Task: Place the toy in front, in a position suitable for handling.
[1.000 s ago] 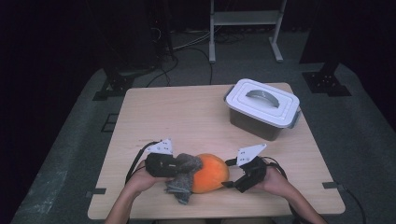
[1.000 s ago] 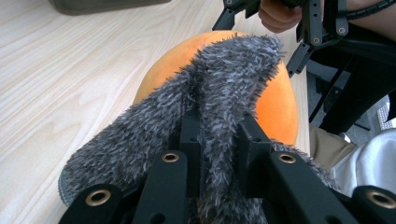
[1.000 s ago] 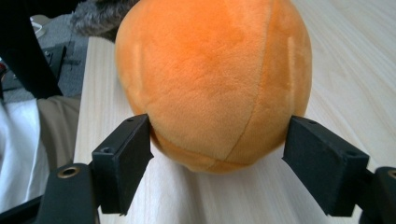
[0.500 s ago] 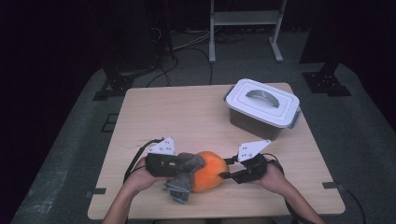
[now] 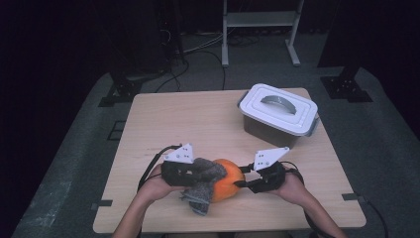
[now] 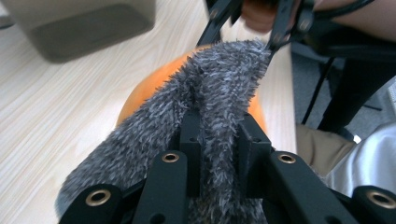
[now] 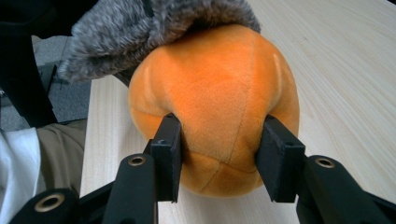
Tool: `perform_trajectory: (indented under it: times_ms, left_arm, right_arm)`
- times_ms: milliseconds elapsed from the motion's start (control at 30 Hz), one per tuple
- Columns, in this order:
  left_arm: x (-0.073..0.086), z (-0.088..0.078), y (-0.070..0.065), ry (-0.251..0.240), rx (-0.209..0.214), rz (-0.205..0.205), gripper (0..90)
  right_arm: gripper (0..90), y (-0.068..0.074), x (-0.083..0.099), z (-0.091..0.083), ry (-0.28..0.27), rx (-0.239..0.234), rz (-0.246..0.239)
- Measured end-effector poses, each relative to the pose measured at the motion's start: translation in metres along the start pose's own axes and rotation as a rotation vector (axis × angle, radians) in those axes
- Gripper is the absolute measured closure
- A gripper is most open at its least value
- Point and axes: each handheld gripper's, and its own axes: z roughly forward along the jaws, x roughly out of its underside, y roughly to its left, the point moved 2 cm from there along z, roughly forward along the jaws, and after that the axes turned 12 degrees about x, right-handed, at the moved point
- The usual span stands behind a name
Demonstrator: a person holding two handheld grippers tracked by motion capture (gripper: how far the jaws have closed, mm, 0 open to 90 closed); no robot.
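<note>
Resting near the front edge of the table [image 5: 163, 119], the orange plush ball [image 5: 229, 184] sits between both tools. Right gripper [image 7: 219, 154]: jaws have just been closing, pads now pressing into the ball's two sides, denting it. Left gripper [image 6: 219, 140]: jaws narrow, pinching a fold of the grey furry cloth [image 5: 203, 183], which drapes over the ball's left and top. Both hands come in low from the near edge, grippers pointing inward at each other. Ball roughly round; no clear long axis. Lidded white box [image 5: 277, 111] stands well apart, at the far right.
</note>
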Motion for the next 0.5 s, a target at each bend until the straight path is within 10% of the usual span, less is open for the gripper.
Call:
perform_trajectory:
  times_ms: [500]
  left_arm:
    - [-0.016, 0.007, -0.008, -0.017, 0.037, 0.043, 75.4]
  right_arm:
    - [54.2, 0.008, -0.012, 0.004, 0.039, 0.016, -0.025]
